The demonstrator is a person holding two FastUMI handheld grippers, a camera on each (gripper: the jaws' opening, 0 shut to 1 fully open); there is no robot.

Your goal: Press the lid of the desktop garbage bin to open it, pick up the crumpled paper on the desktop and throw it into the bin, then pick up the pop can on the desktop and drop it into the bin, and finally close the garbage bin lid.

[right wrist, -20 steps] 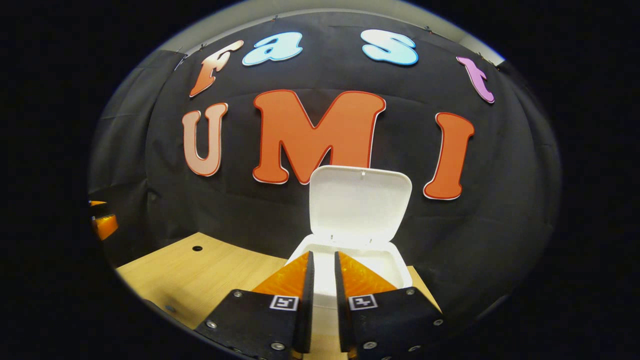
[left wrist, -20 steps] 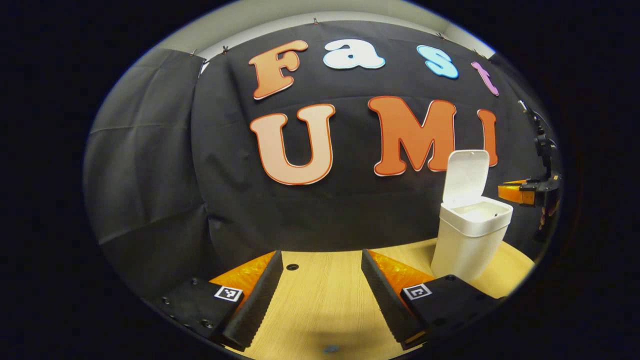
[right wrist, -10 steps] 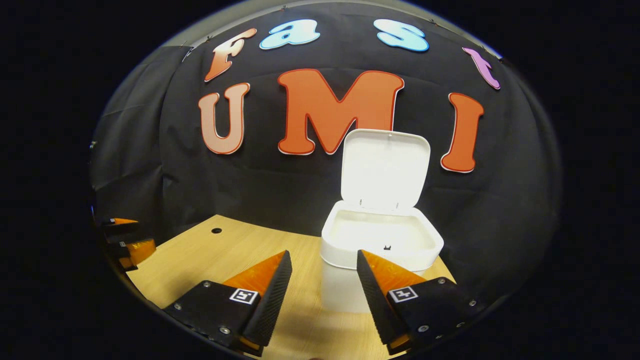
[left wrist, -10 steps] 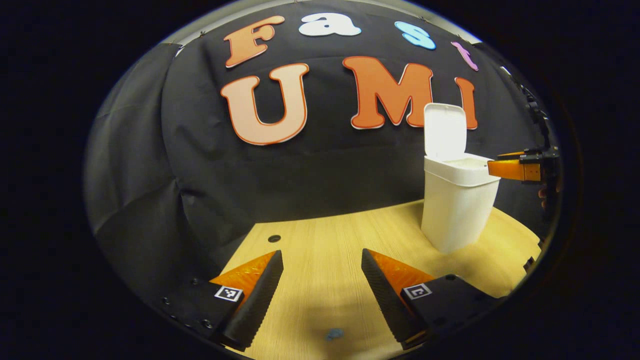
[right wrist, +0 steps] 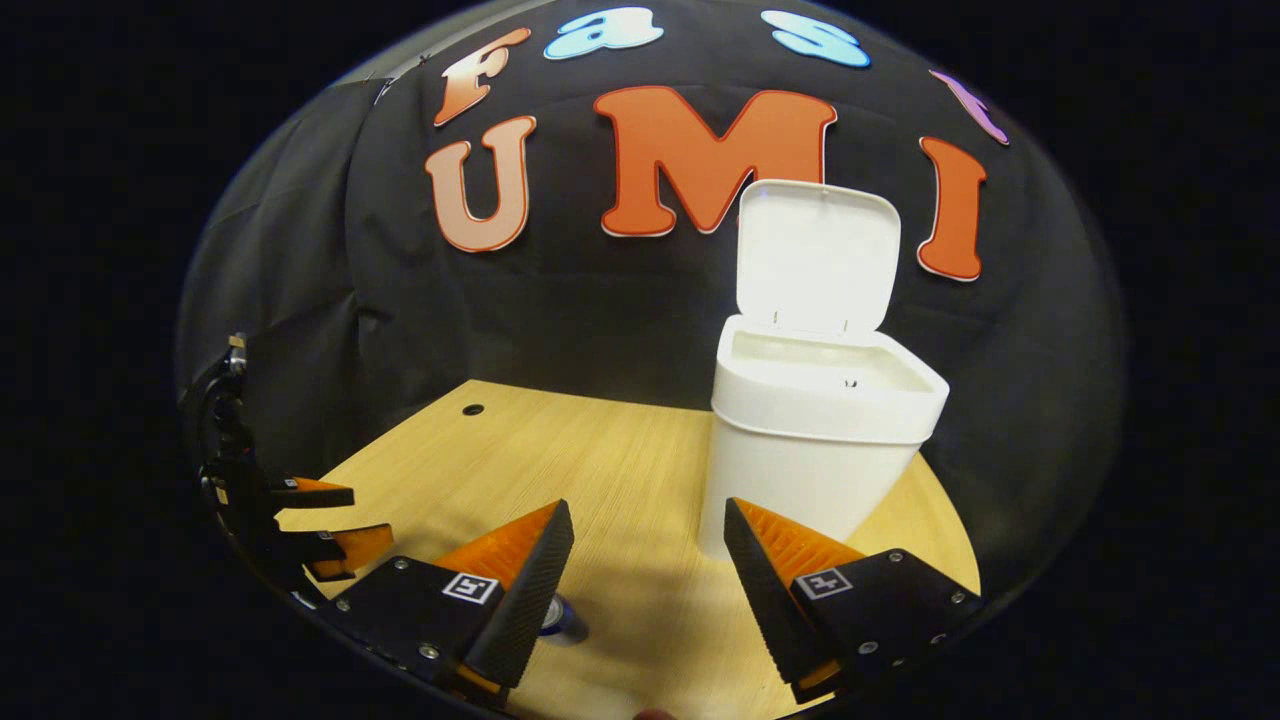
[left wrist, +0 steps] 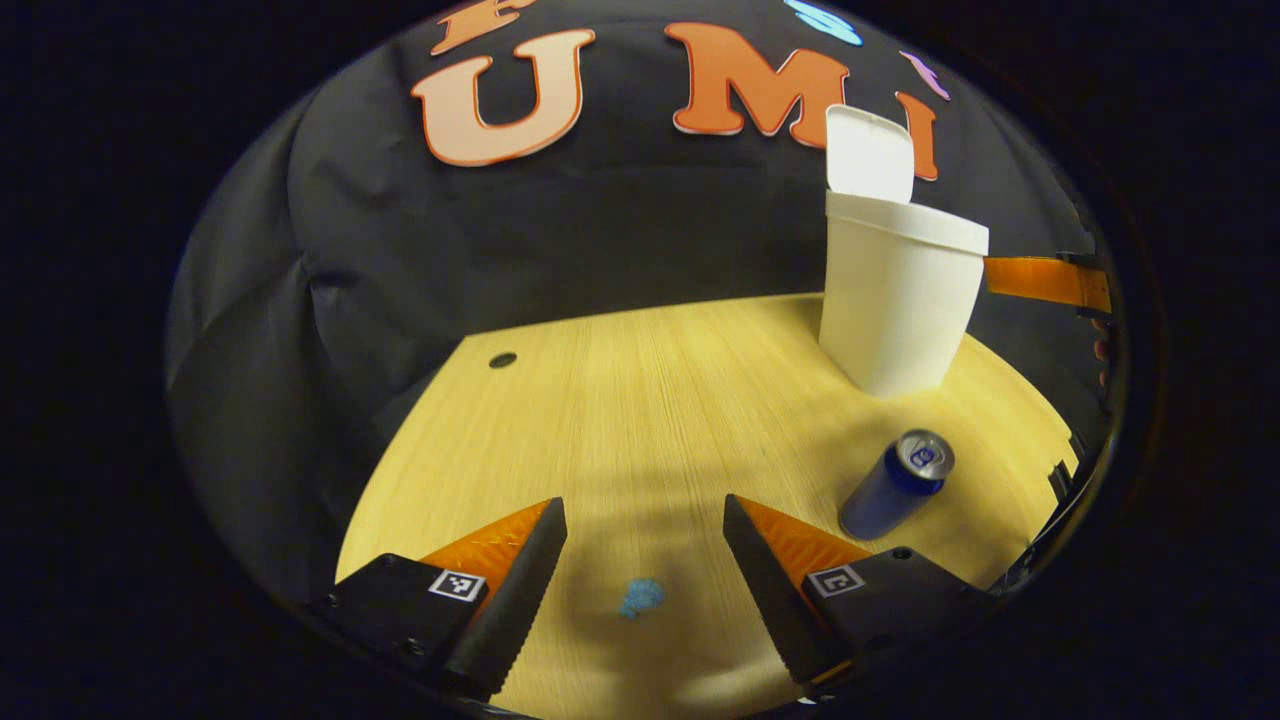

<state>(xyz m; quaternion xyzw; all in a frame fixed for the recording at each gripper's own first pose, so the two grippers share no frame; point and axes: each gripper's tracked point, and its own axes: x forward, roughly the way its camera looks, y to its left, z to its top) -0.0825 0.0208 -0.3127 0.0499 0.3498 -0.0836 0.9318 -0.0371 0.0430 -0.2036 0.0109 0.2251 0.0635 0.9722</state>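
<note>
In the left gripper view the bin stood side-on, so its inside was hidden and the raised lid showed only edge-on. The right gripper was cut off by the bin's wall and by the view's edge; whether its jaws were apart could not be told there. In the right gripper view the can was mostly hidden behind that gripper's own finger, only a sliver showing. The bin's contents lay below its rim, out of sight. A small blue spot on the desk was too small to identify.
</note>
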